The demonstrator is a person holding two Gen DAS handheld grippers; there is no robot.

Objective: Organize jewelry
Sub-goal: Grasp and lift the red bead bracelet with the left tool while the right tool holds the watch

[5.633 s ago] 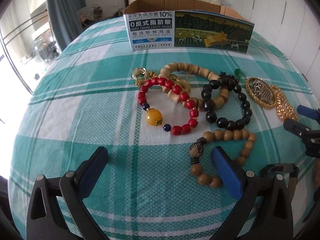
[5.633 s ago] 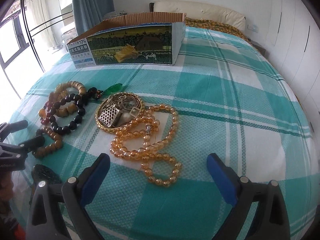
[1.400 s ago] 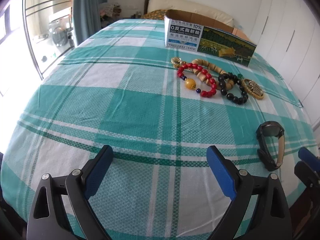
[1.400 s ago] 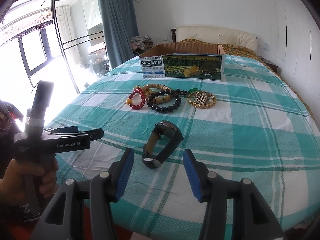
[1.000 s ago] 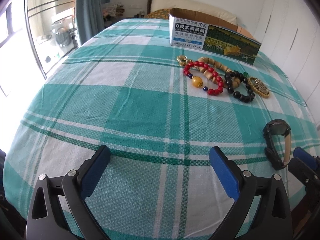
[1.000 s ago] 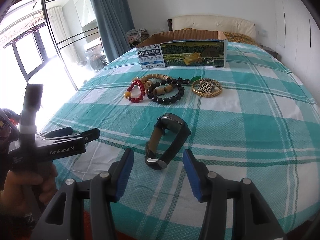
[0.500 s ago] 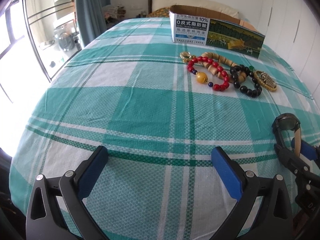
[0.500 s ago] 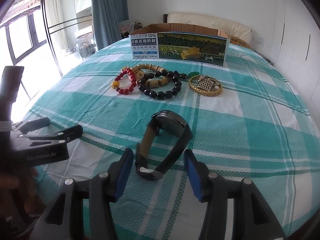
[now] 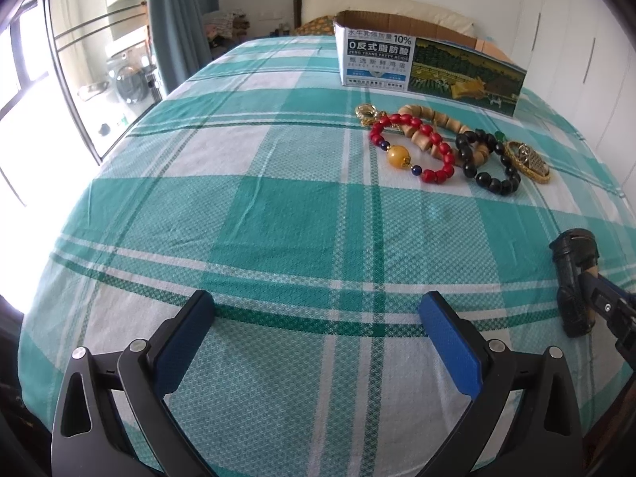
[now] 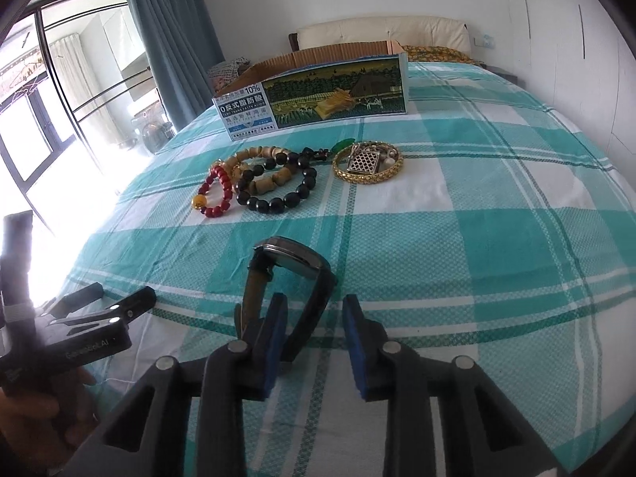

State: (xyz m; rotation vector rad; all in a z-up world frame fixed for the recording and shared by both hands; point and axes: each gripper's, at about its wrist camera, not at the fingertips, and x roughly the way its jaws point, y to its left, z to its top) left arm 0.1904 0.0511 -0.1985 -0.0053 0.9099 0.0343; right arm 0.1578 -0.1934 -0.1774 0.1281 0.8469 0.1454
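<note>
Closing around the wristwatch (image 10: pixel 292 274) at lower centre of the right view, the right hand-held gripper (image 10: pixel 314 342) has one strap between its pads, not yet pinched. The strap looks flexible, the case heavier; gripping the strap suits. The left hand-held gripper (image 9: pixel 318 342) hangs released over the bed (image 9: pixel 258 214).

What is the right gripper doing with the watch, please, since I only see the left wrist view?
Observer: The right gripper's jaws are closing around the watch's black strap half, not yet pinching it.
Operator: Where is the tan half?
Observer: The tan half sits outside the pads, on the picture's left.
Operator: Is the watch lying flat?
Observer: No, it stands on its strap, case on top.
</note>
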